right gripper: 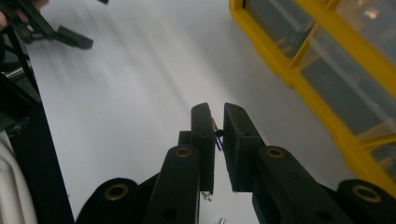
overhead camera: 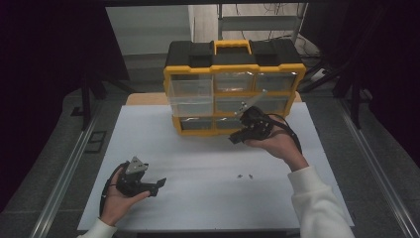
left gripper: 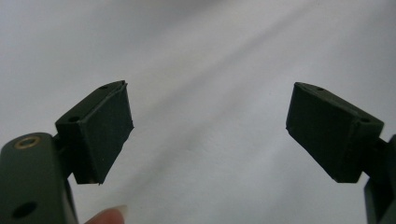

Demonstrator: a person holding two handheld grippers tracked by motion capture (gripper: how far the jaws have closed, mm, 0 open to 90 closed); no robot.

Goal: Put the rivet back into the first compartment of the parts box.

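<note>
Pinching tiny blurred screw (right gripper: 216,136), right claw (right gripper: 218,140)

The white table sheet (overhead camera: 198,163) under both tongs looks matt and smooth, like paper or laminate. The left gripper (left gripper: 210,135) has matt black plastic jaws faced with dull rubber-like pads (left gripper: 107,135), and a brass-coloured metal insert at the pivot. The right gripper (right gripper: 217,140) has the same matt black finish; a small thin screw (right gripper: 216,135), metallic with a slight sheen, sits between its pads. Just beyond the right gripper, the organizer box (overhead camera: 233,89) is glossy yellow and matt black plastic with clear, smooth plastic drawers.
</note>
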